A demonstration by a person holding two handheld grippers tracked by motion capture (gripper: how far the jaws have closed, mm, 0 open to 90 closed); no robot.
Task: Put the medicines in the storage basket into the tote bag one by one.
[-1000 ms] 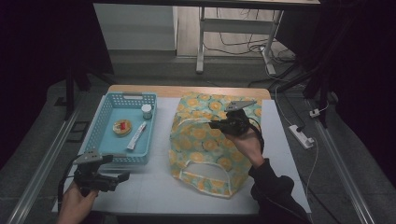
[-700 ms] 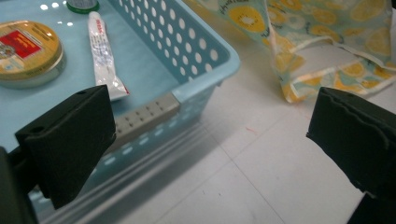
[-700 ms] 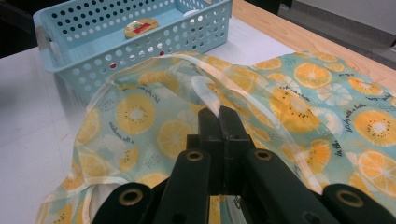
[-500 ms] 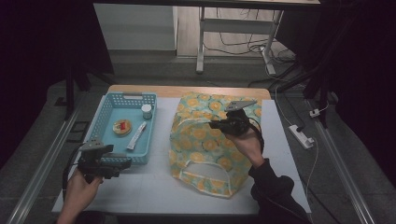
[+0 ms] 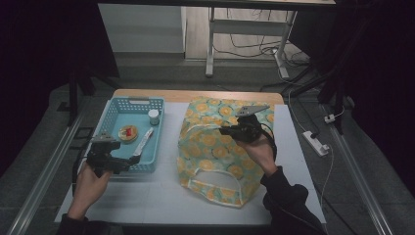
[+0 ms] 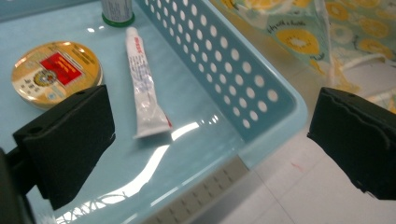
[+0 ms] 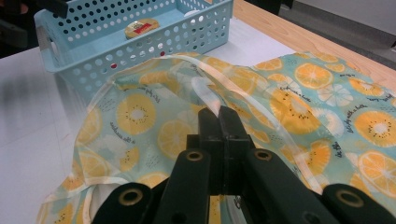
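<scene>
A cloth bag (image 5: pixel 215 147) printed with orange slices lies flat on the white table; it also shows in the right gripper view (image 7: pixel 299 98). My right gripper (image 5: pixel 224 131) hovers over its upper middle, shut on the bag's pale handle strap (image 7: pixel 205 88), which rises to the fingertips (image 7: pixel 219 116). My left gripper (image 5: pixel 133 161) is open wide at the near right corner of the blue basket (image 5: pixel 110 117). One jaw hangs inside the basket (image 6: pixel 261 126), the other outside. Beyond the gripper (image 6: pixel 210 140) lie a white tube (image 6: pixel 144 88), a round gold tin (image 6: pixel 56 72) and a small bottle (image 6: pixel 116 9).
The basket stands left of the bag, a narrow strip of table between them. A wooden edge (image 5: pixel 195 95) runs along the table's far side. A power strip (image 5: pixel 315 143) lies off the right edge. Table legs and cables sit beyond.
My left gripper has travelled forward from the table's near left to the basket's near corner. The right gripper and the bag have stayed where they were.
</scene>
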